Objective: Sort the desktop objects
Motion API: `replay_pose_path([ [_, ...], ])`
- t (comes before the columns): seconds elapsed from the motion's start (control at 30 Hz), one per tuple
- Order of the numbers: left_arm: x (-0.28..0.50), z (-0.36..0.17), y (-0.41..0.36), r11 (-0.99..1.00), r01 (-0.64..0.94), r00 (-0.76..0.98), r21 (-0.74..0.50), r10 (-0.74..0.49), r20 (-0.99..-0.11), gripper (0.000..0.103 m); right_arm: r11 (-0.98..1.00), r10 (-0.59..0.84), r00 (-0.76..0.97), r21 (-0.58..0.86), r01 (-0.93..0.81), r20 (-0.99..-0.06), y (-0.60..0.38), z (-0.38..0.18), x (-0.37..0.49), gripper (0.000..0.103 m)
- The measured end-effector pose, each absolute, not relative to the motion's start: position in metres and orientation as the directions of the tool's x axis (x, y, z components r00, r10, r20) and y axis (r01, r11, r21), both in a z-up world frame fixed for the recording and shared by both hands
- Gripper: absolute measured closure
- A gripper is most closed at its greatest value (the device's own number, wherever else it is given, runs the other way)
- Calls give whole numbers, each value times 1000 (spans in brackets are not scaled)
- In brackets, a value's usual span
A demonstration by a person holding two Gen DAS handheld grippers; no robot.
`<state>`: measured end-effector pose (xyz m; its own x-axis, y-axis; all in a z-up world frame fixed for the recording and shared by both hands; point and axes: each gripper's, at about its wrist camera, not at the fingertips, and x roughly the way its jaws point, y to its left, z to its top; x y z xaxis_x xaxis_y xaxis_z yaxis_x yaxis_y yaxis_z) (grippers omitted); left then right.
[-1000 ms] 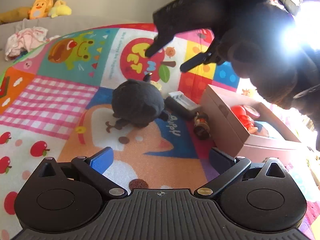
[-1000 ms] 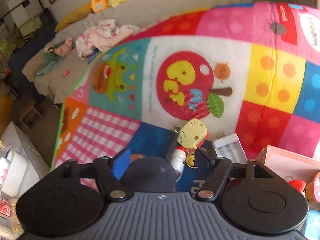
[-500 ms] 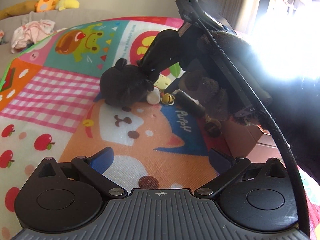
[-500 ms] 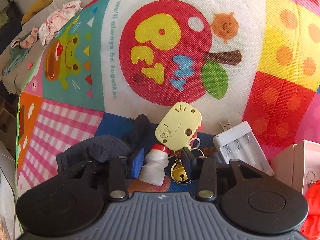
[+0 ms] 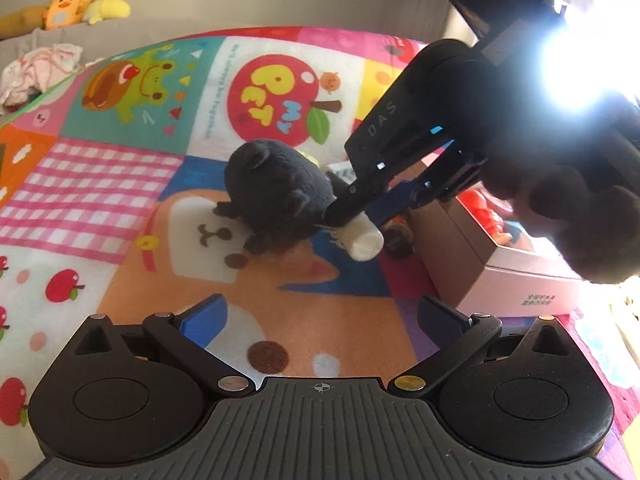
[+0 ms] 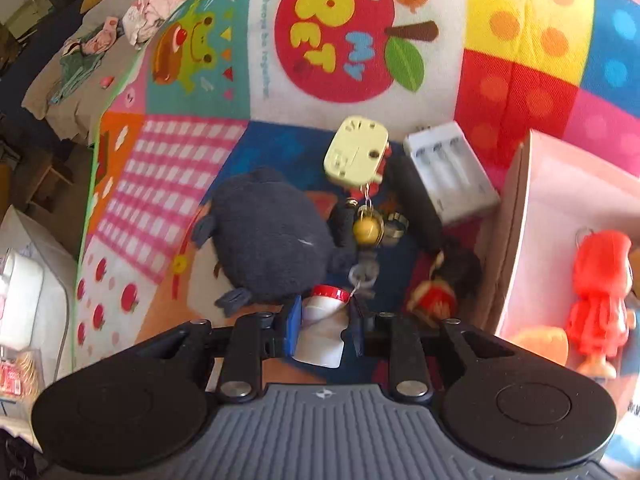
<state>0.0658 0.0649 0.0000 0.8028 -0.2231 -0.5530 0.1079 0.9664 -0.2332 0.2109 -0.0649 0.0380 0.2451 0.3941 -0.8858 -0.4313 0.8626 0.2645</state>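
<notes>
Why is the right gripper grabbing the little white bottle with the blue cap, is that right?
Nearly right. The right gripper does have the little white bottle between its closing fingers, but the cap is red, not blue. The right wrist view shows it.

Bright daylight overall, colours saturated. Left wrist view: blown-out window glare (image 5: 580, 72) at far right, washing out detail there and leaving the right claw (image 5: 360, 216) backlit, nearly silhouetted. Strong fisheye bending at all edges; the mat (image 6: 520, 40) curves. Right wrist view is slightly motion-blurred, softest near the pink box (image 6: 516, 216).
</notes>
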Motion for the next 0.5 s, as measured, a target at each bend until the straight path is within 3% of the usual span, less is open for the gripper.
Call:
replay_pose_path([
  [0.13,63,-2,52,958,190,778,-215,-281,-562,0,837,447,239,309,-451,-862,-89,61,186,77],
  [0.23,62,-3,46,959,208,778,-193,-281,-562,0,861,423,367,242,-447,-828,-90,82,188,75],
  [0.37,61,-4,46,962,197,778,-187,-270,-567,0,882,421,453,239,-405,-786,-76,87,221,50],
  [0.5,61,-4,48,962,198,780,-190,-272,-563,0,914,351,475,184,-363,-807,-32,59,273,50],
])
